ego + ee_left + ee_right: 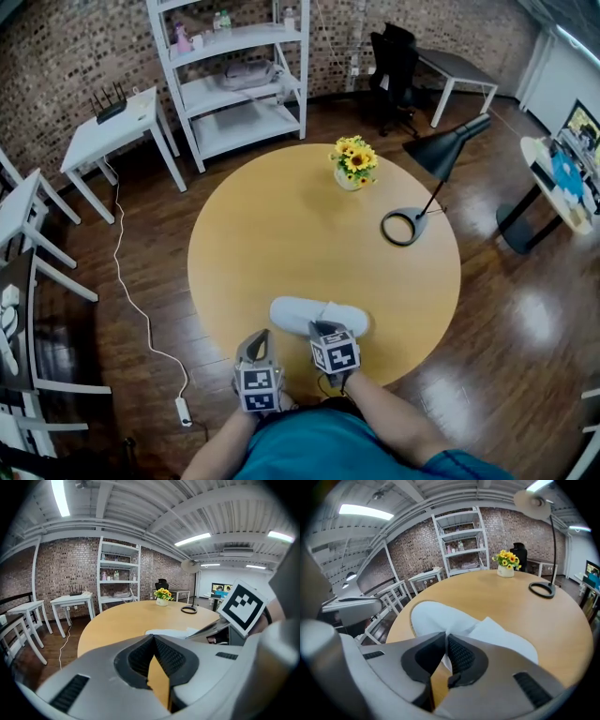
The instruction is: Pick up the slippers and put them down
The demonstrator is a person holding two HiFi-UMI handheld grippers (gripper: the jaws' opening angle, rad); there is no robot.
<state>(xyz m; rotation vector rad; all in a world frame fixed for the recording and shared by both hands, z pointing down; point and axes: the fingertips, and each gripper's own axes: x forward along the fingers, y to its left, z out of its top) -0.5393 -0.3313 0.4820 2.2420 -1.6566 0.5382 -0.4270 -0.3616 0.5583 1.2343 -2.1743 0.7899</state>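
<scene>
No words, brand names or numbers can be read anywhere in these views. The only sign-like marks are black-and-white square patterns on the left cube [259, 387] of the left gripper [257, 339] and on the right cube [336, 353] of the right gripper [322, 328], at six o'clock on the worktop [281, 216]. They carry no letters. The screen [581, 129] at three o'clock and the bottles [219, 21] on the shelf at eleven o'clock are too small to read.
</scene>
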